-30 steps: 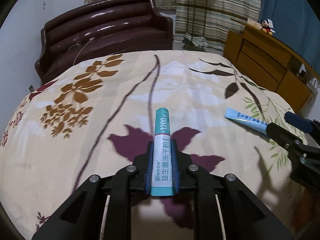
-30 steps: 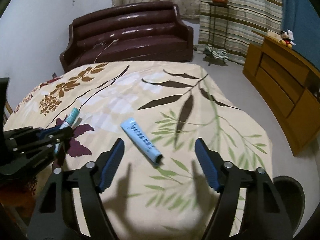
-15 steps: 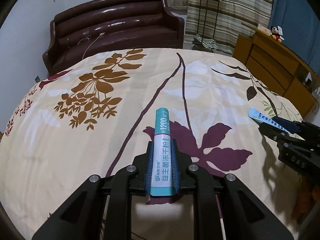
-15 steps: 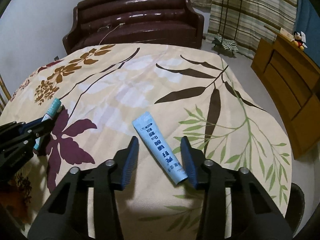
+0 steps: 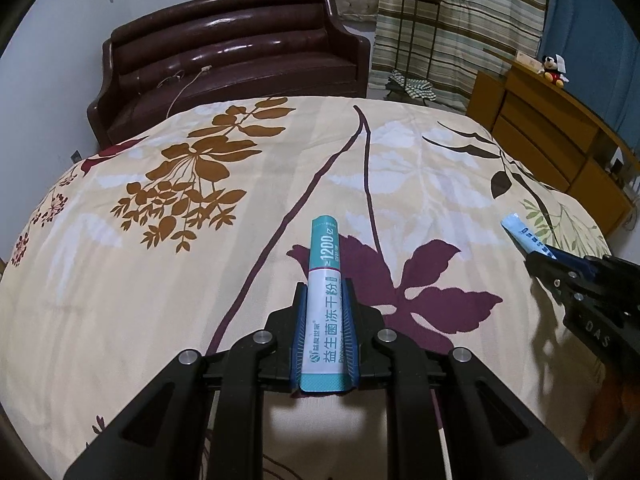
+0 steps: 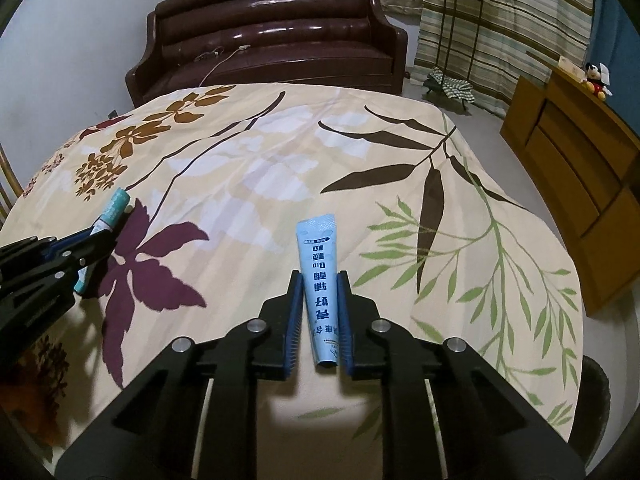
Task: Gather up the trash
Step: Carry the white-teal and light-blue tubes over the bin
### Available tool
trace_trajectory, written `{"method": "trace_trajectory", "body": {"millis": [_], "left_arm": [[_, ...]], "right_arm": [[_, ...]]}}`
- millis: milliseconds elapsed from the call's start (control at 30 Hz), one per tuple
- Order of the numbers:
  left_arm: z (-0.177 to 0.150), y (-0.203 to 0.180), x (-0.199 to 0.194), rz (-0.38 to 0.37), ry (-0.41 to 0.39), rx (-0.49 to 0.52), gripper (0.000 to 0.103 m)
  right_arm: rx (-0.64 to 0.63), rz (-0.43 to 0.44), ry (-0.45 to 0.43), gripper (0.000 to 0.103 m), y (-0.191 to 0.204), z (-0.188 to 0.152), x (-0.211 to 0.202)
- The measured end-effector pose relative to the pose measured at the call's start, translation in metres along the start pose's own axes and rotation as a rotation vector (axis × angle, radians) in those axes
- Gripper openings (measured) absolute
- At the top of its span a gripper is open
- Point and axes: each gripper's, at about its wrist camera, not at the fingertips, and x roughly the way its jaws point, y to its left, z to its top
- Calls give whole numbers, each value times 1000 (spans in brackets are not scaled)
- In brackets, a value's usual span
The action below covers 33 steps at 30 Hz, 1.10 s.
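My left gripper (image 5: 323,292) is shut on a teal and white sachet (image 5: 325,280) printed "1200", held just above the flowered tablecloth (image 5: 200,240). It also shows at the left of the right wrist view (image 6: 110,218). My right gripper (image 6: 319,280) is closed around a light blue sachet (image 6: 318,264) that points away from me over the cloth. The pads touch both of its sides. That sachet's tip (image 5: 524,234) and the right gripper (image 5: 560,264) show at the right of the left wrist view.
A dark brown leather sofa (image 5: 232,56) stands beyond the table. A wooden dresser (image 6: 580,184) with a Mickey toy (image 6: 596,78) stands at the right. A plant stand (image 6: 460,32) is before striped curtains. A dark round bin rim (image 6: 596,392) shows at the lower right.
My right gripper moved forward over the light blue sachet and its jaws closed from wide open onto it. My left gripper kept hold of the teal sachet and shifted slightly.
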Motion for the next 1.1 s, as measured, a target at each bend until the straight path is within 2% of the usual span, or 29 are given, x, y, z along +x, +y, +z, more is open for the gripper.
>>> {"method": "trace_trajectory", "body": {"millis": [633,1100], "left_arm": [[-19,-16,-21,-9,-16,13,18],[-38,-67,-56,-75,-56,73,18]], "right_arm": [[60,14,-29,16,1,-38,-39],[133,-19,-109,16,-23,-71,-95]]}}
